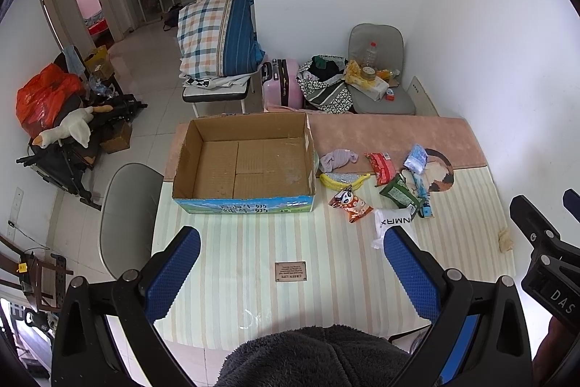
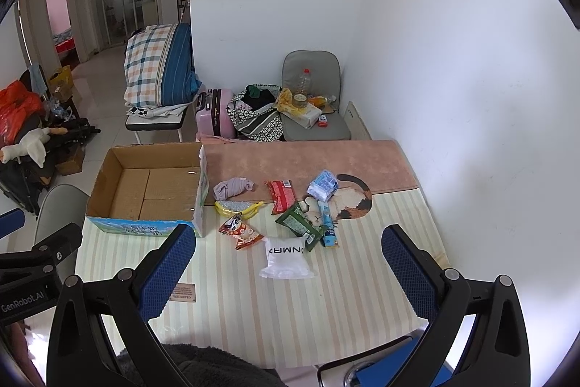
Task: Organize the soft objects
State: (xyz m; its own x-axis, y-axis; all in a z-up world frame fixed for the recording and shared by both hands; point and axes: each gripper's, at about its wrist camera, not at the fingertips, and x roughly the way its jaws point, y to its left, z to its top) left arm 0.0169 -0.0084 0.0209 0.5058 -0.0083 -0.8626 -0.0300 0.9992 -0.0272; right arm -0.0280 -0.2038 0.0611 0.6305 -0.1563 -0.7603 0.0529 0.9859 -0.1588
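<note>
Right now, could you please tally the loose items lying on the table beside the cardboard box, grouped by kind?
Sealed packets: 5 – white, orange panda, green, red, blue-white
Cloth pieces: 1 – lilac
Yellow banana pouches: 1
Blue tubes: 1
Total: 8

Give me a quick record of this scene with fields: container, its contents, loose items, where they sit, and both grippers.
container: cardboard box, open top, on the striped table mat
contents: nothing visible inside
loose items: white pouch, panda snack bag, green packet, red packet, banana-shaped pouch, purple cloth, blue-white pack
where: all on the mat, right of the box
left gripper: open, holding nothing
right gripper: open, holding nothing
</note>
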